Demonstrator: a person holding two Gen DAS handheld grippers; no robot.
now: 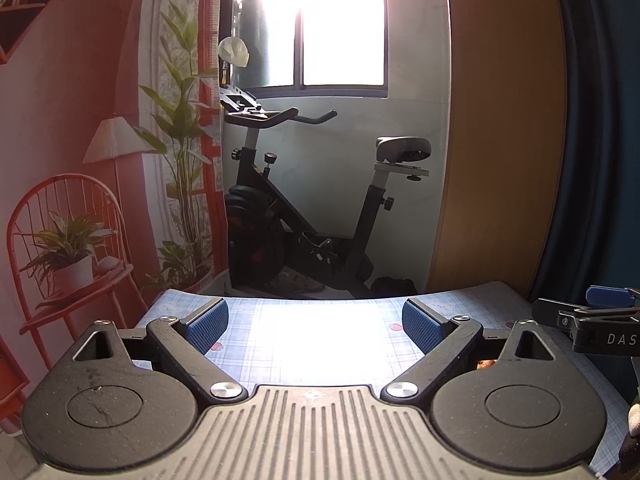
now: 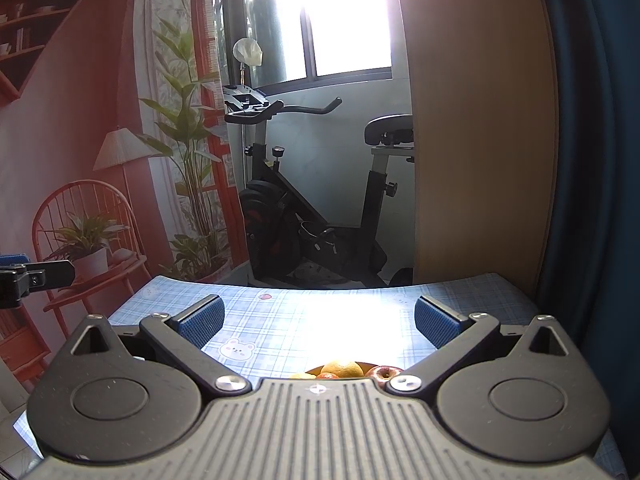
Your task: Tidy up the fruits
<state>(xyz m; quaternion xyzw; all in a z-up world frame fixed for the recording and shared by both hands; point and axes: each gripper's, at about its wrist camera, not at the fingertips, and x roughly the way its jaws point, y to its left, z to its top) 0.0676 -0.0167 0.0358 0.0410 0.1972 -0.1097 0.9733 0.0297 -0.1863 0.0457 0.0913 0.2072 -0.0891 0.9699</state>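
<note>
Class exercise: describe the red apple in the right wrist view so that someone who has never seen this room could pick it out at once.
Start at the table with the blue checked cloth in front of the exercise bike. At its near edge, between the open right tongs, a cluster of fruit peeks over the camera body. The red apple is rightmost, dark red beside the yellow-orange fruit.

Both of the 2 wrist cameras sit low behind their open jaws, close above the bench [image 1: 320,332], facing level across it toward the exercise bike [image 1: 304,200] and window [image 1: 340,20]. The right view stands slightly further right; each catches the other gripper at its edge.
</note>
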